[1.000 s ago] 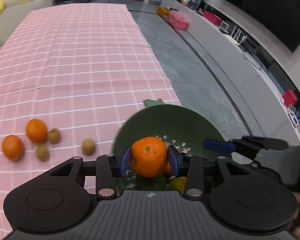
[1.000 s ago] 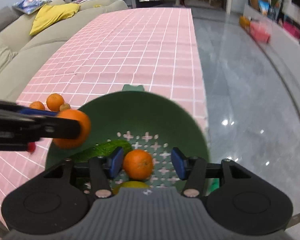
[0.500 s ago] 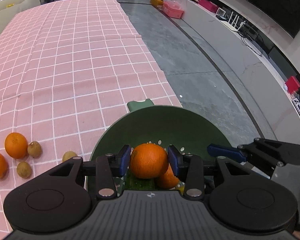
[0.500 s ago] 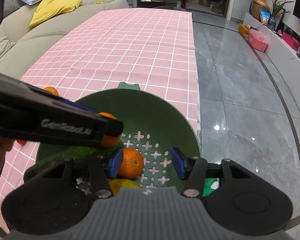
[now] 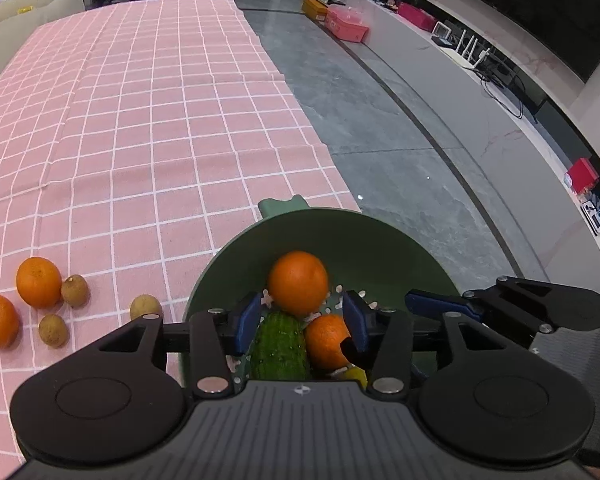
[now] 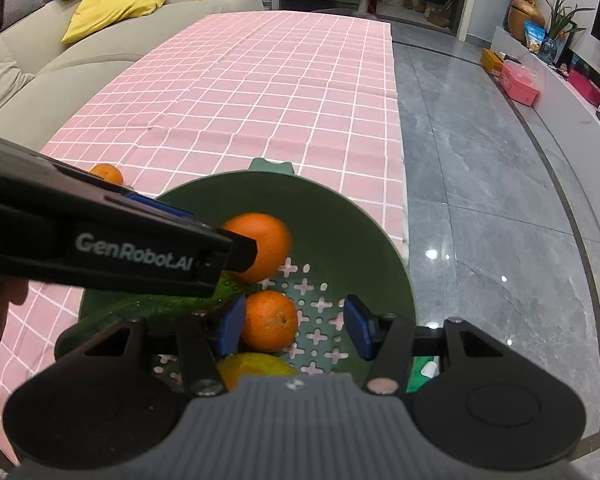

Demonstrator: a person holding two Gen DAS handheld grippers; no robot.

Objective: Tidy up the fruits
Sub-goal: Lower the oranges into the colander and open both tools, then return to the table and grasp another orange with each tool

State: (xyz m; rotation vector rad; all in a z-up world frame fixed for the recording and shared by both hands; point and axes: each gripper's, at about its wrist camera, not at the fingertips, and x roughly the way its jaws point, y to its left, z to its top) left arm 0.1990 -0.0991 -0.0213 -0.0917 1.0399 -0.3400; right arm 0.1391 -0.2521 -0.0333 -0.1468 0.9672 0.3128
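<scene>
Over a green strainer bowl [image 5: 384,240] at the edge of a pink checked tablecloth [image 5: 148,120], the left gripper [image 5: 300,322] has just been opening, its blue pads now standing clear of the orange [image 5: 298,282], which sits loose against the bowl's inner wall with nothing left between the jaws. Below it in the bowl lie a second orange [image 5: 324,340], a bumpy cucumber [image 5: 278,346] and a yellow fruit [image 6: 256,366], mostly hidden. The right gripper [image 6: 294,326] hovers over the same bowl, its jaws partly apart and holding nothing; the second orange shows just beyond its left pad. Two more oranges [image 5: 38,282] and four small brown fruits [image 5: 75,290] wait on the cloth, well apart from the bowl. Round, firm and likely smooth-skinned, an orange should roll at a nudge and slip from an off-centre pinch, so the pads probably belong across its widest part. The little brown fruits look light and may bruise under a hard squeeze.
</scene>
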